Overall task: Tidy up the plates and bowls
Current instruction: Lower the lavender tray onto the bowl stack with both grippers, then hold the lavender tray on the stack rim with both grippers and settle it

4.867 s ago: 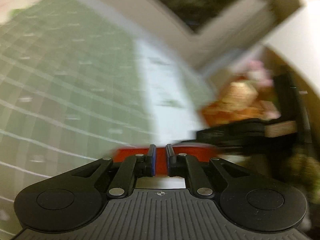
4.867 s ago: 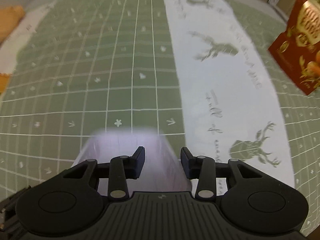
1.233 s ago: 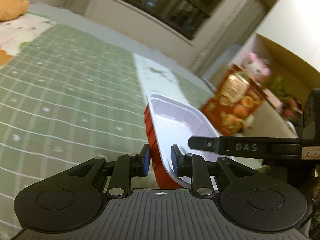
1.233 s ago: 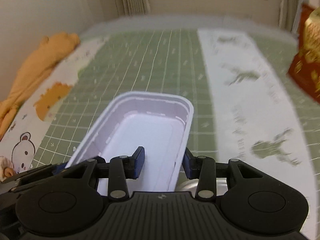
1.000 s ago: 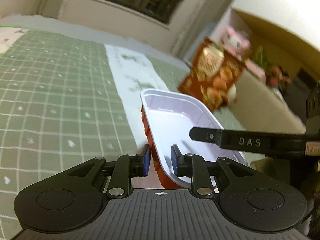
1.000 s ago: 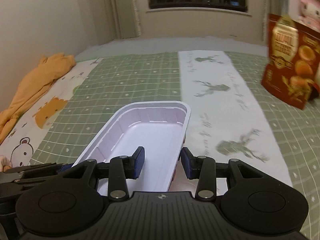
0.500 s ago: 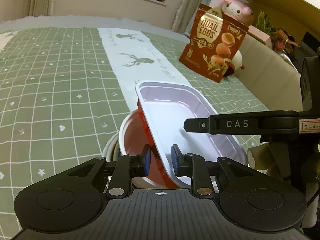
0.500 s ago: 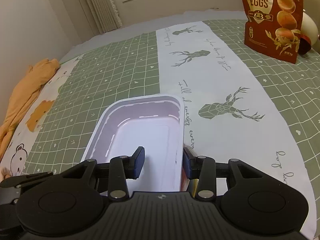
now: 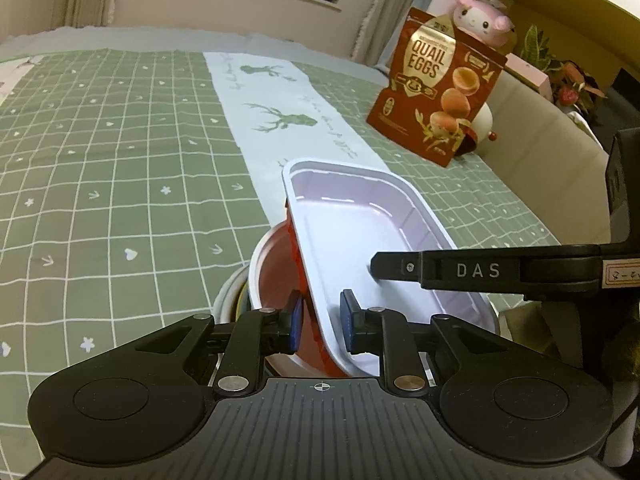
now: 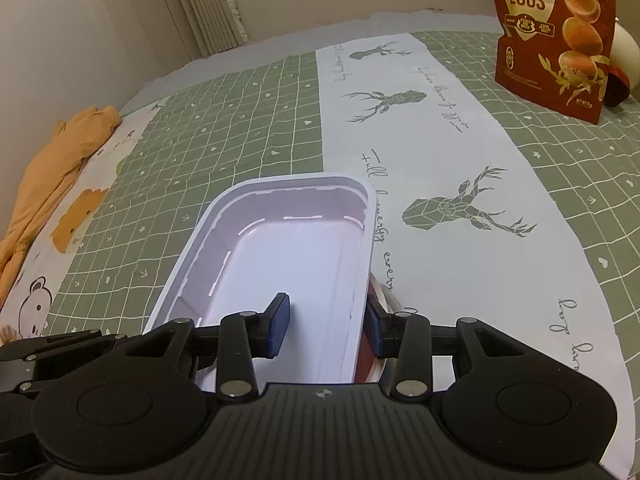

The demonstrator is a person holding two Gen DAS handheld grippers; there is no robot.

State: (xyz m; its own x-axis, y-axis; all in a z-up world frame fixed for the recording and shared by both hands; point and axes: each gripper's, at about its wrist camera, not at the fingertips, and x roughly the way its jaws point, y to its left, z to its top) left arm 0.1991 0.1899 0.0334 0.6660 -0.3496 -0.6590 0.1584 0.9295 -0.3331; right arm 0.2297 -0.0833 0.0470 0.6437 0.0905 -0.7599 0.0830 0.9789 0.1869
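A rectangular tray [image 9: 360, 220], white inside and red outside, hangs tilted between both grippers. My left gripper [image 9: 320, 320] has the tray's near-left wall between its blue pads, and its jaws are closing on it. My right gripper [image 10: 328, 324] is shut on the tray's [image 10: 288, 248] right wall, one finger inside and one outside. Its inner finger [image 9: 440, 270] reaches across the tray in the left wrist view. Right under the tray sits a round bowl [image 9: 276, 276] with a red inside, stacked in a white-rimmed dish [image 9: 226, 296]. Whether the tray touches the bowl is hidden.
A green checked cloth [image 9: 100, 160] with a white deer-print runner [image 10: 440, 200] covers the surface. A red quail-egg bag [image 9: 436, 88] stands at the far right with a pink plush toy [image 9: 480, 16] behind it. An orange cloth [image 10: 52, 160] lies at the far left edge.
Both grippers have come down with the tray and tipped forward. The stacked round bowls have come into view beneath it. Over the last half second little has moved.
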